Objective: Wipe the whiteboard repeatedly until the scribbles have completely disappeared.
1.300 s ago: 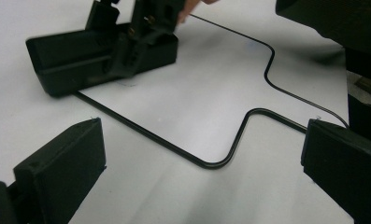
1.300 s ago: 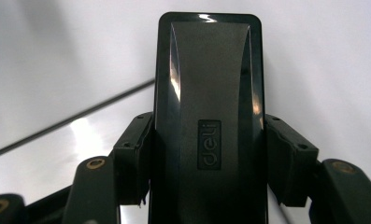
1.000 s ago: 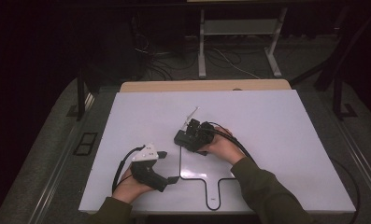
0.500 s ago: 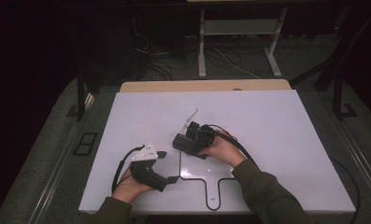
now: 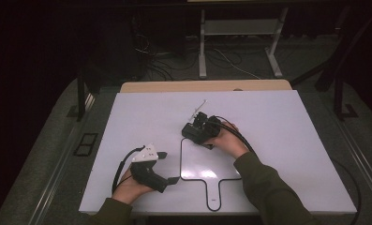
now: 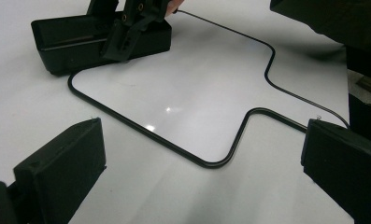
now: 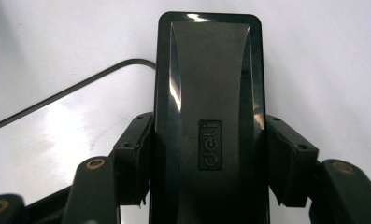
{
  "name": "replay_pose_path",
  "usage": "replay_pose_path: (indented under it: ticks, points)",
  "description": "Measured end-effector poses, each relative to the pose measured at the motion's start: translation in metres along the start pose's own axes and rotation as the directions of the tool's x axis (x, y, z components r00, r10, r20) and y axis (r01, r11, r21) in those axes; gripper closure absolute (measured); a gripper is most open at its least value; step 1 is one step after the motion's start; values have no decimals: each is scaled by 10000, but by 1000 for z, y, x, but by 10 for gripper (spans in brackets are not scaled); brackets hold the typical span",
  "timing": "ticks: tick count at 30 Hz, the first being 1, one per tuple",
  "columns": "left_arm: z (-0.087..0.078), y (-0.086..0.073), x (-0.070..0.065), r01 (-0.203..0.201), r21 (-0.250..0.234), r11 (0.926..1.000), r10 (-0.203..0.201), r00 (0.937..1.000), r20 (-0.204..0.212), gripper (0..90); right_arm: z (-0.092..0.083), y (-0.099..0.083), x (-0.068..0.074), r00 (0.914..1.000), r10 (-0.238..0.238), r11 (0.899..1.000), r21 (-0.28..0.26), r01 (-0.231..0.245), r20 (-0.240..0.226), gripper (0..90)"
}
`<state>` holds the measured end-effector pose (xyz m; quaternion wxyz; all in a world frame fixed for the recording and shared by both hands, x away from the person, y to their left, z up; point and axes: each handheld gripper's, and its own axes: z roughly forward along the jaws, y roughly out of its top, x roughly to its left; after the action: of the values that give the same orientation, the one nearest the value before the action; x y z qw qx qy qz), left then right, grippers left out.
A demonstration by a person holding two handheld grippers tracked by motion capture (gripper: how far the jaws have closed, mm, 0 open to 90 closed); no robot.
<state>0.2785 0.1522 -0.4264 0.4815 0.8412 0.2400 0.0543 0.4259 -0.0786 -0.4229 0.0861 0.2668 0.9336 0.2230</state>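
fingers of the right gripper (image 7: 211, 163) clamped on both long sides of a black rectangular block (image 7: 210, 93) with "deli" embossed on top, looks like a whiteboard eraser; block sticks out forward past the fingertips. in the high view the right gripper (image 5: 198, 130) sits near the middle of the white surface (image 5: 286, 122), block (image 5: 191, 132) low over or on it, can't tell which, right at the top-left corner of a thin black outline (image 5: 207, 180) shaped like a paddle with a short handle toward the person. left gripper (image 5: 167, 168) fingers spread wide, nothing between them, resting on the surface just left of that outline; the outline's lower-left bend (image 6: 220, 161) lies between its two fingers in the left gripper view, with the block (image 6: 99, 42) farther off at the top. right hand (image 5: 226, 139) wraps the right gripper from behind. dark floor and cables (image 5: 174, 61) beyond the surface's far edge.
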Motion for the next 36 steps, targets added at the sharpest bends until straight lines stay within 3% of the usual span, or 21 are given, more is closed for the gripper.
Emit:
replay_pose_path:
  ticks: [5,13,16,20,25,32,36]
  points:
    - [1,0,0,-39,-1,10000,39,10000,13,0,-1,0,7,9999,-137,9999,16,137,87,389]
    - [1,0,0,-58,12,10000,58,10000,1,0,-2,-1,40,9947,-892,9960,-129,886,-505,389]
    - [0,0,-1,-19,-6,10000,19,10000,-3,0,-4,-2,43,9927,-1062,9942,-204,1052,-570,389]
    - [-1,0,0,2,-33,10000,-2,10000,-34,0,-17,-3,20,9954,-39,9956,-933,-51,-959,389]
    - [0,0,1,-27,-45,10000,27,10000,-33,0,-38,-6,-11,9953,641,9889,-1290,-731,-727,389]
    - [0,0,1,-32,-39,10000,32,10000,1,0,-44,-11,-50,9866,1614,9776,-1326,-1634,-253,389]
    - [-1,0,1,35,-89,10000,-34,10000,20,0,-41,-11,-72,9816,1909,9744,-1209,-1894,5,388]
